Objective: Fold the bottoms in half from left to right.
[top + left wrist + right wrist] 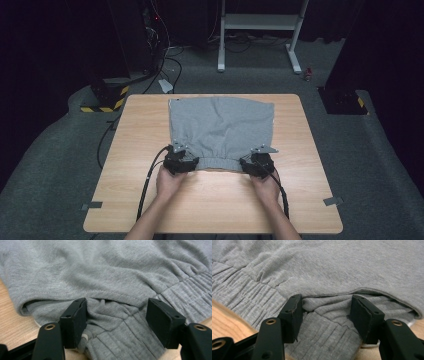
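A wooden worktop (150,200) carries grey shorts (222,127), lying flat at its middle with the gathered waistband (220,163) toward the person. The left tongs (181,161) sit at the waistband's left corner, the right tongs (256,165) at its right corner. Both stand spread, bunched fabric lying loosely between the jaws, nothing pinched.

Bare table (210,200) near side; grey garment (222,127) covers middle.

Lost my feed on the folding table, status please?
Left gripper and right gripper open, fingers straddling waistband corners. Grey shorts flat on table. Nothing in the way.
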The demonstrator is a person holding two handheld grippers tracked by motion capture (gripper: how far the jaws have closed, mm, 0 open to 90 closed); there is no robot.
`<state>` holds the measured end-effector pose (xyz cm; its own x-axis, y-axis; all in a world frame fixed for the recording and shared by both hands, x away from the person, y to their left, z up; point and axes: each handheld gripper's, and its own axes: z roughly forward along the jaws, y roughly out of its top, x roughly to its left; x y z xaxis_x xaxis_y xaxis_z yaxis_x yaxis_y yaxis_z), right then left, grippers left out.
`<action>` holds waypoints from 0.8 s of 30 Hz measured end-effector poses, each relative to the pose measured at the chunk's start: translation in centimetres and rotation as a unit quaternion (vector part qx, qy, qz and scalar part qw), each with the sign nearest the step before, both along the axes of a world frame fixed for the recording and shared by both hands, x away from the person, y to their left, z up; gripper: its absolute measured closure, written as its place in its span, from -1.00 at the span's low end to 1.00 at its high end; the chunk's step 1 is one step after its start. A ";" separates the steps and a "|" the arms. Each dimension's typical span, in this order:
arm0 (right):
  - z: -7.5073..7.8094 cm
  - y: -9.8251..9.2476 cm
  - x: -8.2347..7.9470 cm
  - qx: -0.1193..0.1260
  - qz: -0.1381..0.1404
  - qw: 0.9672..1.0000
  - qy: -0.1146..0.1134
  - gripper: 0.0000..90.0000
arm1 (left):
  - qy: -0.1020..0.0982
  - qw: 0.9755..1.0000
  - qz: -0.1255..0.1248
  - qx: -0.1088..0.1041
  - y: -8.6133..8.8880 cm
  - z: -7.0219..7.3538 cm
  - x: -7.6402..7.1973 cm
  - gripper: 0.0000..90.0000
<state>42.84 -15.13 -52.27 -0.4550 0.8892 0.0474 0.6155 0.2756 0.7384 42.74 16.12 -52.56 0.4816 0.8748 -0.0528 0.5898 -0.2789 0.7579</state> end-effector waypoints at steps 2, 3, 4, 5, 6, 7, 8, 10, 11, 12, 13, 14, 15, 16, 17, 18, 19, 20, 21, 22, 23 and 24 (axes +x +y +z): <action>-0.1 -0.1 -0.4 0.002 -0.001 1.000 -0.003 -0.04 | -0.004 1.000 0.000 -0.001 -0.1 -0.1 -0.3 -0.26; 0.0 -0.1 -0.5 0.001 -0.001 1.000 -0.001 -0.04 | -0.004 1.000 -0.002 0.000 0.0 -0.1 -0.5 -0.26; 0.0 -0.1 -0.5 0.001 -0.001 1.000 -0.001 -0.04 | -0.005 1.000 -0.003 0.000 -0.1 -0.1 -0.6 -0.26; 0.0 -0.1 -0.6 -0.001 0.000 1.000 -0.002 -0.04 | -0.005 1.000 -0.005 0.000 -0.1 -0.1 -0.7 -0.26; 0.0 -0.2 -0.8 -0.002 0.004 1.000 -0.002 -0.04 | -0.005 1.000 -0.010 0.000 0.0 -0.1 -0.9 -0.26; 0.0 -0.2 -1.0 -0.002 0.006 1.000 -0.002 -0.04 | -0.005 1.000 -0.010 0.000 0.0 -0.1 -0.9 -0.26; 0.0 -0.2 -1.0 -0.002 0.006 1.000 -0.002 -0.04 | -0.005 1.000 -0.011 0.000 0.0 -0.1 -1.0 -0.26; 0.0 -0.2 -1.3 -0.002 0.005 1.000 -0.003 -0.04 | -0.005 1.000 -0.012 0.000 0.0 -0.1 -1.2 -0.26; 0.0 -0.3 -1.7 -0.002 0.005 1.000 -0.002 -0.04 | -0.005 1.000 -0.014 0.001 0.0 -0.1 -1.3 -0.25; -0.1 -0.3 -1.8 -0.004 0.007 1.000 -0.004 -0.03 | -0.005 1.000 -0.014 0.000 0.0 -0.1 -1.5 -0.25; -0.1 -0.3 -2.0 -0.003 0.006 1.000 -0.004 -0.03 | -0.005 1.000 -0.015 0.000 -0.1 -0.1 -1.6 -0.25; -0.1 -0.3 -2.2 -0.004 0.006 1.000 -0.005 -0.03 | -0.006 1.000 -0.015 0.001 -0.1 -0.1 -1.7 -0.25; -0.1 -0.4 -2.4 -0.003 0.006 1.000 -0.004 -0.03 | -0.006 1.000 -0.015 0.000 -0.1 -0.1 -1.8 -0.25; -0.1 -0.4 -2.4 -0.003 0.006 1.000 -0.004 -0.03 | -0.006 1.000 -0.015 0.000 -0.1 -0.1 -1.8 -0.25; -0.1 -0.4 -2.5 -0.003 0.007 1.000 -0.004 -0.03 | -0.006 1.000 -0.017 0.000 -0.1 -0.1 -2.0 -0.25; -0.1 -0.4 -2.6 -0.003 0.007 1.000 -0.004 -0.03 | -0.006 1.000 -0.018 0.001 -0.1 -0.1 -2.1 -0.25; -0.1 -0.5 -2.8 -0.004 0.008 1.000 -0.005 -0.03 | -0.006 1.000 -0.017 0.002 -0.1 -0.1 -2.2 -0.25; -0.1 -0.5 -2.9 -0.004 0.007 1.000 -0.005 -0.03 | -0.005 1.000 -0.018 -0.001 -0.2 -0.1 -2.4 -0.24; -0.1 -0.5 -2.9 -0.004 0.008 1.000 -0.005 -0.03 | -0.006 1.000 -0.019 0.000 -0.2 -0.1 -2.5 -0.24; -0.1 -0.5 -3.0 -0.003 0.006 1.000 -0.005 -0.03 | -0.006 1.000 -0.020 0.002 -0.2 -0.1 -2.7 -0.24; -0.1 -0.6 -3.2 -0.004 0.008 1.000 -0.006 -0.03 | -0.006 1.000 -0.020 0.001 -0.2 -0.1 -2.9 -0.23; -0.1 -0.6 -3.2 -0.004 0.008 1.000 -0.006 -0.03 | -0.006 1.000 -0.021 0.001 -0.2 -0.1 -3.0 -0.23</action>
<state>39.61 -15.73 -52.36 -0.4705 0.8817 0.0348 0.6022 0.2920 0.7430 39.77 15.89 -52.66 0.5188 0.8537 -0.0453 0.5681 -0.3046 0.7645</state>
